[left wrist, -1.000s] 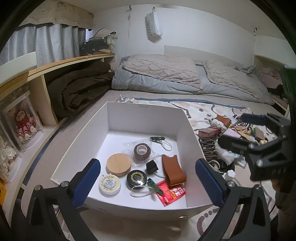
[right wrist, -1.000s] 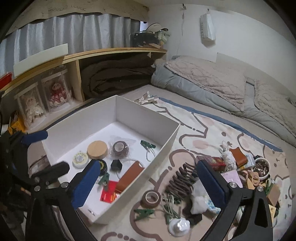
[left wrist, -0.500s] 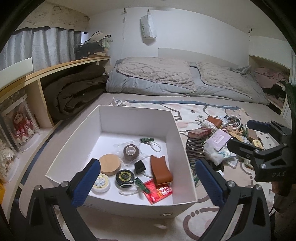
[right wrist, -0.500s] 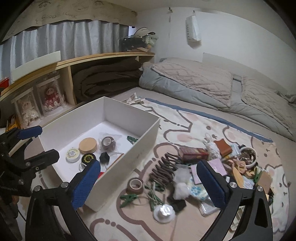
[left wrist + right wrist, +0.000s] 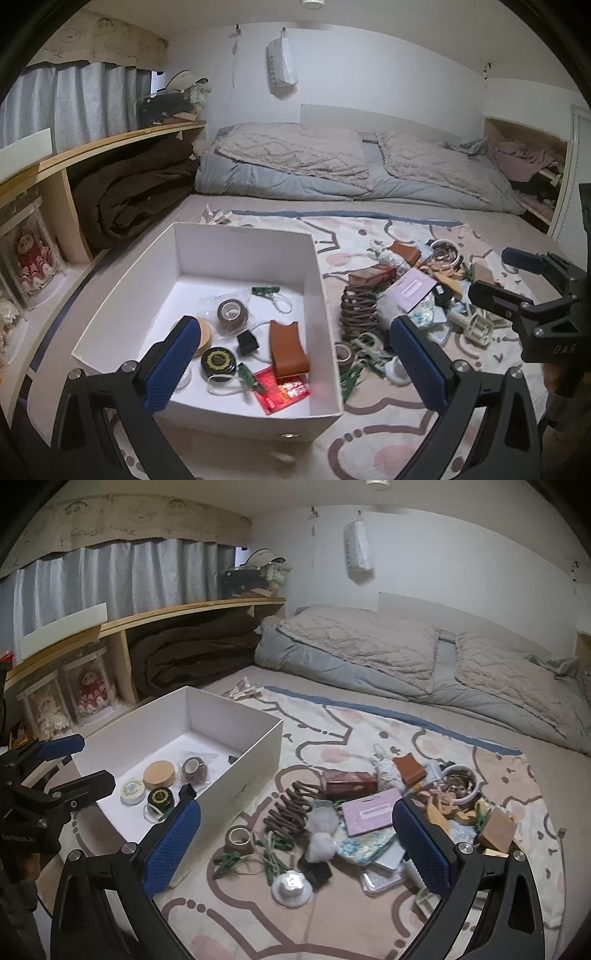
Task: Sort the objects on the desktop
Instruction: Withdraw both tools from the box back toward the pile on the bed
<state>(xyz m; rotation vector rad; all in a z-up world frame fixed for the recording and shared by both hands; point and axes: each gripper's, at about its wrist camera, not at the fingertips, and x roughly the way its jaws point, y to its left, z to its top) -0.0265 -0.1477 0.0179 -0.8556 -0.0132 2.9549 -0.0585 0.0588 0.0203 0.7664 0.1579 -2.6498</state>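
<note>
Two black hand-held grippers with blue-padded fingers hang above a patterned cream rug, the left gripper point(image 5: 295, 365) over the open white cardboard box point(image 5: 321, 295) and the right gripper point(image 5: 295, 845) over the loose pile beside it, both with jaws wide apart and holding nothing. Inside the box lie a round wooden lid point(image 5: 159, 774), a brown tape roll point(image 5: 231, 312), a black round tin point(image 5: 218, 361), a tan leather pouch point(image 5: 288, 349) and a red packet point(image 5: 282, 390). Just right of the box, on the rug, sit a second tape roll point(image 5: 239, 837), a brown coiled hair clip point(image 5: 291, 808), a lilac card point(image 5: 373, 810) and a white bowl of small pieces point(image 5: 460, 782).
</note>
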